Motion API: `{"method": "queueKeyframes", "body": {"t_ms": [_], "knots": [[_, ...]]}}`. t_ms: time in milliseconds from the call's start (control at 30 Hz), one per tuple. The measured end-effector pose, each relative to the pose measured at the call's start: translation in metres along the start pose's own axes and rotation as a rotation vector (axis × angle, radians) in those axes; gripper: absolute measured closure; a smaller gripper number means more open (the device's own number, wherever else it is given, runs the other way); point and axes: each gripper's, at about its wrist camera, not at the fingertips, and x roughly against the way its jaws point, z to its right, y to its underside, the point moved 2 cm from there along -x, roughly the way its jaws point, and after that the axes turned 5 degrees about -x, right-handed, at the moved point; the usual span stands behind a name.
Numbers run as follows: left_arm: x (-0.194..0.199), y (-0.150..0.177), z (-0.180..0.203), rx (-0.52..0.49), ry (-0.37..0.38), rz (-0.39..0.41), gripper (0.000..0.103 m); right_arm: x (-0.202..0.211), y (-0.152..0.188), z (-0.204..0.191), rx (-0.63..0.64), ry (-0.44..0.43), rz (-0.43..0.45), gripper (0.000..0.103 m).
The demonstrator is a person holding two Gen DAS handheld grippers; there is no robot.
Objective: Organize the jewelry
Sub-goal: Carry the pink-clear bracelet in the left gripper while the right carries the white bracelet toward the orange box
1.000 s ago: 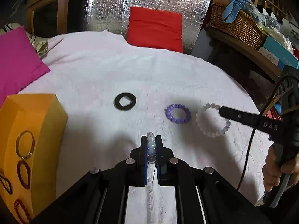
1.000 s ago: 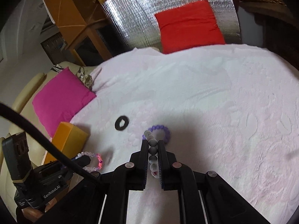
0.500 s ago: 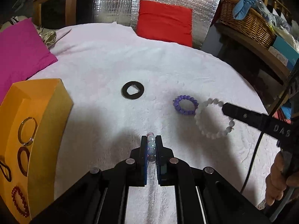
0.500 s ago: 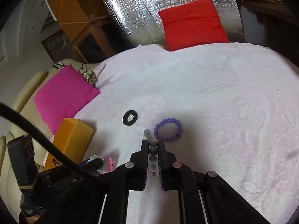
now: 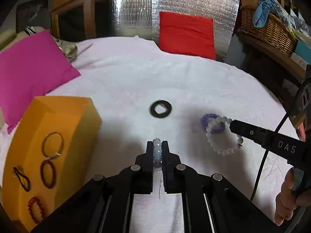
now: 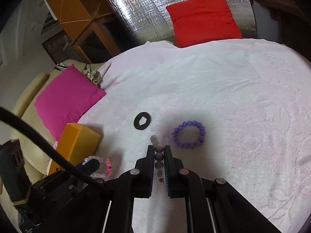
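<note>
While both tongs are clamped on beaded bracelets, the move ahead turns on where the orange box lies from each of them. The left tongs pinch a pale bluish bracelet edge-on between the fingers, so that its ring stands upright along the fingers' line, with a loose thread hanging below. The orange box sits just to the left of these tongs, its top face carrying a thin metal hoop, two dark loops and a red beaded bracelet. The right tongs grip a white beaded bracelet, held the same edge-on way in its own camera, the ring dangling above the pink bedspread and overlapping the purple bracelet in the left view.

From the right tongs the box lies well off to the left, past the left tongs, so the left hand is clearly the nearer one and would probably deliver first. A black flat ring and the purple bracelet lie on the bedspread, ahead of both tongs and apart from the box.
</note>
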Motion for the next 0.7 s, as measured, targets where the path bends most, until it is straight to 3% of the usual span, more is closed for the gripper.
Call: {"method": "queueKeyframes", "body": {"t_ms": [700], "knots": [[0.017, -0.001, -0.021, 0.007, -0.168, 0.053, 0.095, 0.002, 0.003, -0.032, 0.053, -0.079, 0.063, 0.093]]}}
